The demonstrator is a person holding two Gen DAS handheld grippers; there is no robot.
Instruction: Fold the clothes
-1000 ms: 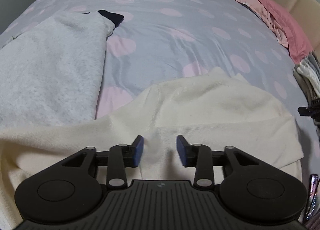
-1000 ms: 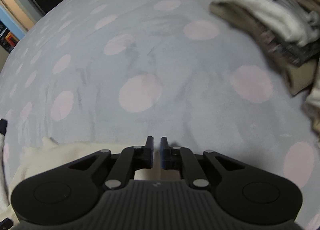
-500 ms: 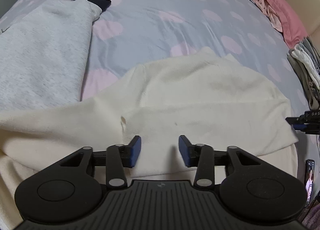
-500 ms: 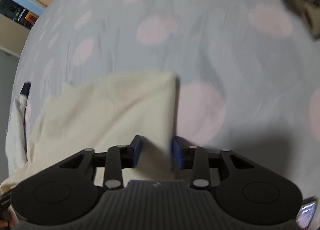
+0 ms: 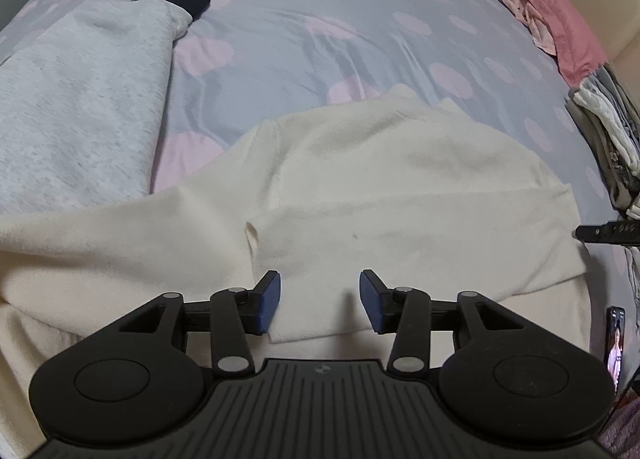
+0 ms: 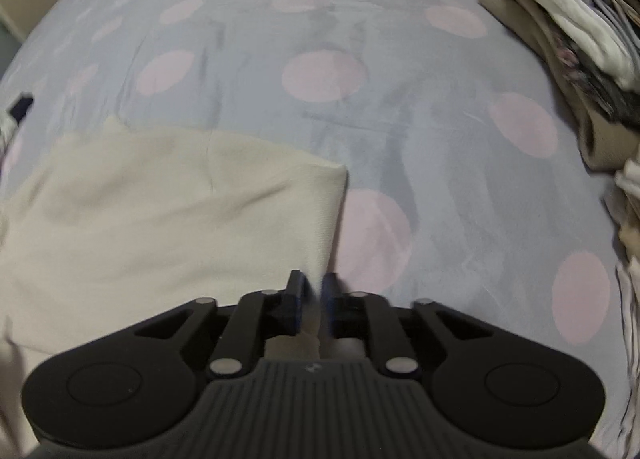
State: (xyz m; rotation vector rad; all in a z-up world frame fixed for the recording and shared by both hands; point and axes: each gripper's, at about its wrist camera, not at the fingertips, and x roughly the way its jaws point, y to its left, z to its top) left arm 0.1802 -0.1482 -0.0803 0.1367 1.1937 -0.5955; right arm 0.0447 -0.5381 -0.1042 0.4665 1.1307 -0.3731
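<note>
- Cream garment (image 5: 380,195): lying partly folded on the dotted bedspread (image 5: 360,39), a flap doubled across its body.
- Left gripper (image 5: 320,305): hovering wide open, holding nothing.
- Right gripper (image 6: 313,301): pinching the garment's edge at 3 o'clock (jaws nearly closed).
- Judged next: carrying that edge toward 9 o'clock, keeping it taut.
- Folded stack (image 6: 560,27): sitting at 2 o'clock.

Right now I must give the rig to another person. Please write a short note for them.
Left gripper: open, over the near edge of the cream garment, holding nothing.
Right gripper: shut on the cream garment's right edge.
The garment lies on the dotted bedsheet, partly folded. Grey sweatshirt lies unfolded to the left; folded stack on the right.
Left to do: finish the cream garment, then the grey one.
</note>
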